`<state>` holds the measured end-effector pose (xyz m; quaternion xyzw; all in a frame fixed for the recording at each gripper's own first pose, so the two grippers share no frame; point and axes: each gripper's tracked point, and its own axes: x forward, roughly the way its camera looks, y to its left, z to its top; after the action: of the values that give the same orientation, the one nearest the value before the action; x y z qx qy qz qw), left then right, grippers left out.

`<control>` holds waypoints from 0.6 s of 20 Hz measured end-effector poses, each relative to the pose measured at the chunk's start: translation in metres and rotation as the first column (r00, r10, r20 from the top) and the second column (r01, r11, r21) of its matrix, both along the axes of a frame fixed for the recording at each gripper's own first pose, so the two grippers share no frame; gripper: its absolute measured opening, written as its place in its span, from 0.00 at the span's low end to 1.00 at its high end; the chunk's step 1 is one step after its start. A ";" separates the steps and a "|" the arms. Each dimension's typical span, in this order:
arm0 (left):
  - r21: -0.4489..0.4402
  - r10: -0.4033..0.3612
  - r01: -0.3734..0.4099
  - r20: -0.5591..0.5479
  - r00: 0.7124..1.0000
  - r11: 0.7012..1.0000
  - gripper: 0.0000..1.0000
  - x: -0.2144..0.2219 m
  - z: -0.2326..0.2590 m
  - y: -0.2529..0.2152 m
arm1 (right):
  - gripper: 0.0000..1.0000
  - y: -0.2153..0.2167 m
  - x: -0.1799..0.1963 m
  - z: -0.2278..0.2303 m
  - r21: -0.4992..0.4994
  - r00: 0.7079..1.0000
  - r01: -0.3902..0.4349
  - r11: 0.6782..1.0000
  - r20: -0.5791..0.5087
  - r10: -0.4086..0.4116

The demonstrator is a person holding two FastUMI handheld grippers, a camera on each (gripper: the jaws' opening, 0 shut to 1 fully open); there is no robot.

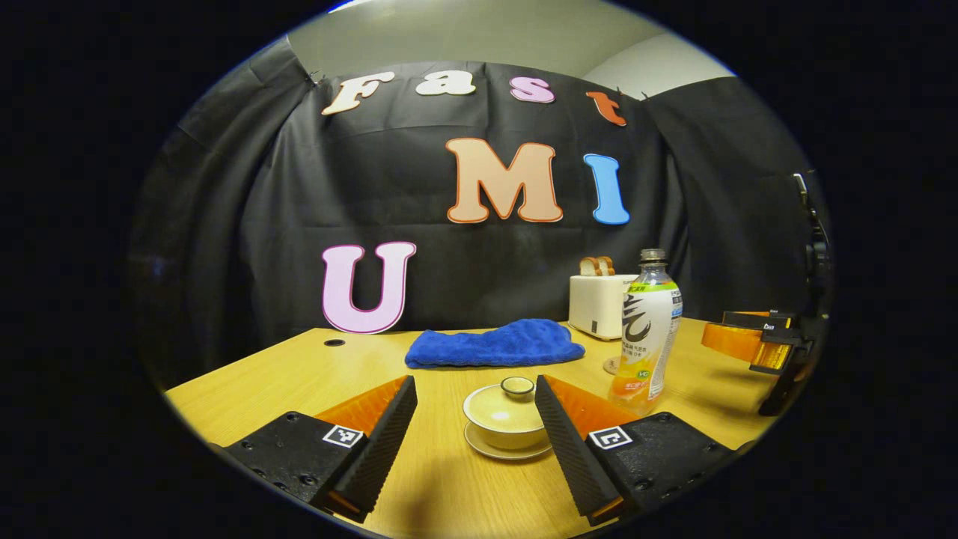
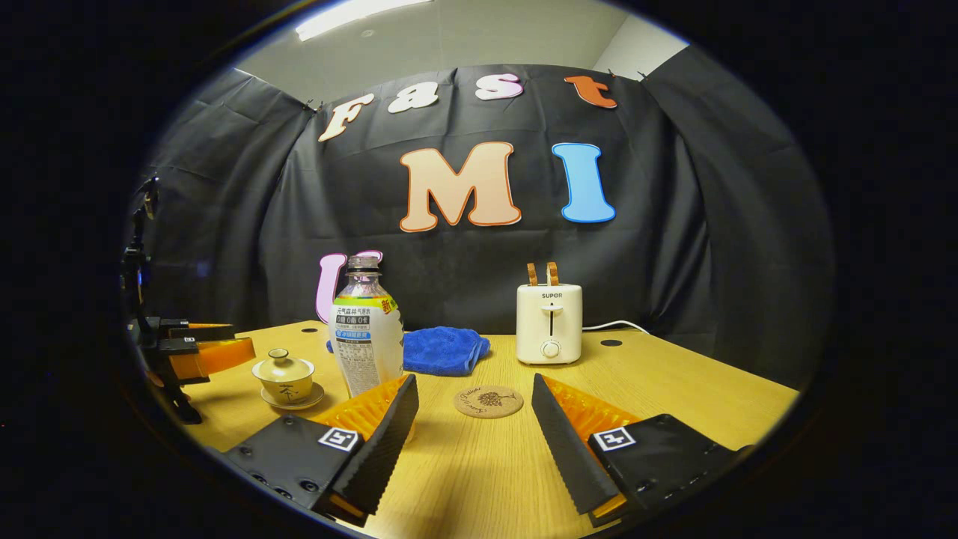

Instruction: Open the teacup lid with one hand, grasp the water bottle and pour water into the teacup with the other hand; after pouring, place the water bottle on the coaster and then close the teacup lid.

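Left gripper view: pale lidded teacup (image 1: 507,419) sits on its saucer (image 1: 494,450).

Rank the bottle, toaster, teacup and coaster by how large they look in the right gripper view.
1. Bottle: tallest, though it stands nearer the camera than the toaster.
2. Toaster: farther back, so the real order against the bottle is unsure.
3. Teacup and coaster: look alike, not ranked.

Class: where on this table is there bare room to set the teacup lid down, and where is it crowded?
Free: bare table right of the coaster and toaster; also left of the blue cloth. Crowded: teacup beside bottle.
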<state>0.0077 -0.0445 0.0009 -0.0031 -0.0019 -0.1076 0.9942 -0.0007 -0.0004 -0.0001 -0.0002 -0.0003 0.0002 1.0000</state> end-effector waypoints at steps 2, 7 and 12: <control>-0.002 -0.014 0.014 -0.004 1.000 1.000 0.93 0.005 -0.001 -0.004 | 0.96 0.000 0.000 0.000 0.000 1.000 0.000 1.000 0.000 0.000; 0.006 -0.080 0.080 -0.023 0.997 0.997 0.90 0.017 -0.004 -0.022 | 0.96 0.000 0.000 0.000 0.000 1.000 0.000 1.000 0.000 0.000; 0.028 -0.104 0.107 -0.090 0.991 0.994 0.83 0.030 -0.015 -0.032 | 0.94 0.000 0.000 0.000 0.000 1.000 0.000 1.000 0.000 0.000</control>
<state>0.0374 -0.0765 -0.0138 0.0085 0.0441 -0.1596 0.9862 -0.0007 -0.0004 -0.0001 -0.0004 -0.0004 0.0001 1.0000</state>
